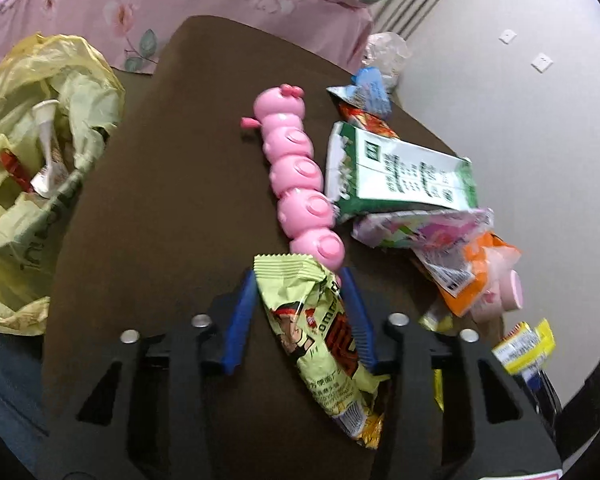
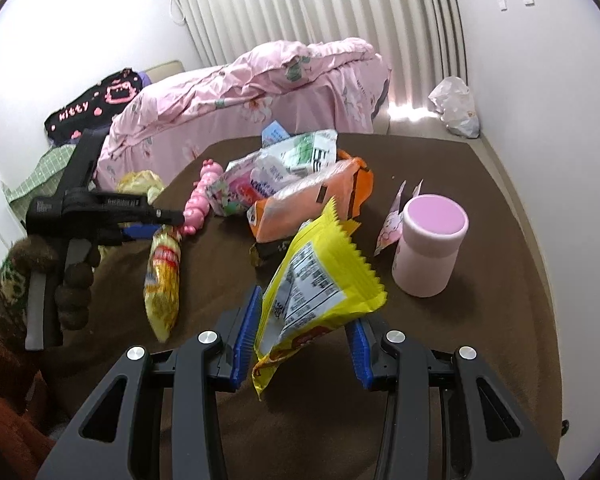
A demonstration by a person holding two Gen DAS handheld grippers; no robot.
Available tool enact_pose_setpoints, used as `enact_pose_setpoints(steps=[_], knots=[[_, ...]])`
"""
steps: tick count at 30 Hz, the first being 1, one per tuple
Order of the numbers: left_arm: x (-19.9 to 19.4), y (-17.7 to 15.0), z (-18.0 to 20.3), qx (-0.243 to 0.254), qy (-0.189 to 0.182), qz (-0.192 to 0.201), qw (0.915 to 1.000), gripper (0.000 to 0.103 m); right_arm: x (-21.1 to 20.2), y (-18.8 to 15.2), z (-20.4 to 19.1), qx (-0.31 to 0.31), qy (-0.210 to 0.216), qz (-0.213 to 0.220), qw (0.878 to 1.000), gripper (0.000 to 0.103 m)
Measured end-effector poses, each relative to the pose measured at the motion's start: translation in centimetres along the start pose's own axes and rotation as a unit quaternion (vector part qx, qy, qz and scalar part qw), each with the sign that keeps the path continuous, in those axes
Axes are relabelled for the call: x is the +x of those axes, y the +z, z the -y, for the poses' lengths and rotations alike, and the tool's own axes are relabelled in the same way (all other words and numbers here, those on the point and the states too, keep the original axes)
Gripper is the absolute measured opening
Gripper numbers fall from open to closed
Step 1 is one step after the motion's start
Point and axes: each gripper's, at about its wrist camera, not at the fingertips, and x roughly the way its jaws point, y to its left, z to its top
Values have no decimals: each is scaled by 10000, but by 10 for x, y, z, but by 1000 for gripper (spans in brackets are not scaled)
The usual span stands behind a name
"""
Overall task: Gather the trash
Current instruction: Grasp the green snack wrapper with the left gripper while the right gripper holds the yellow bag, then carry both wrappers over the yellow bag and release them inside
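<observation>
Left gripper (image 1: 300,316) pinches a green wrapper (image 1: 320,344), right gripper (image 2: 304,340) a yellow wrapper (image 2: 316,280), both lifted for the trash bag (image 1: 24,184) at left.

Wrapper-strewn brown table (image 2: 480,320)

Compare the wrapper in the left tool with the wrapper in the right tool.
The pale green wrapper has a cartoon figure and red print; the yellow wrapper shows a white nutrition panel. The green one is long, narrow and crumpled, while the yellow one is broader and flatter with zigzag edges. The green one hangs below the left tool; the yellow one stands up from the right tool. Both sit between blue pads.
</observation>
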Motion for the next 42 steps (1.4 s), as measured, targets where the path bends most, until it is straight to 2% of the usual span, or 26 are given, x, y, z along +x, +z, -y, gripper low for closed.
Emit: enact_pose_setpoints(steps=[3, 7, 10, 11, 15, 17, 23, 27, 32, 39, 42], knots=[[-13, -9, 6, 180, -202, 181, 9995, 34, -5, 3, 2, 124, 100, 69, 9998, 39], [-44, -18, 23, 672, -275, 740, 9946, 33, -9, 8, 3, 180, 15, 114, 9998, 39], [-73, -22, 34, 1066, -180, 1303, 9856, 33, -11, 9, 1, 186, -50, 144, 9997, 36], [-82, -23, 38, 1184, -129, 1491, 9816, 33, -12, 10, 0, 179, -66, 150, 9997, 29], [-108, -29, 46, 1540, 136, 2072, 9660, 33, -18, 13, -14, -109, -102, 163, 9998, 20], [-115, -32, 51, 1707, 317, 2290, 9578, 33, -22, 16, -24, -269, -46, 216, 9994, 8], [-140, -38, 49, 1940, 736, 2781, 9379, 33, -37, 34, -54, -606, 104, 541, 9966, 9], [-161, -40, 35, 1886, 902, 3077, 9282, 33, -41, 48, -79, -877, 280, 678, 9934, 8], [-177, -38, 16, 1695, 949, 3186, 9278, 33, -39, 58, -105, -1181, 415, 723, 9895, 8], [-188, -37, 0, 1683, 1134, 3352, 9200, 33, -31, 68, -131, -1434, 596, 706, 9853, 8], [-192, -30, -11, 1632, 1324, 3423, 9158, 33, -27, 76, -142, -1511, 720, 728, 9832, 8]])
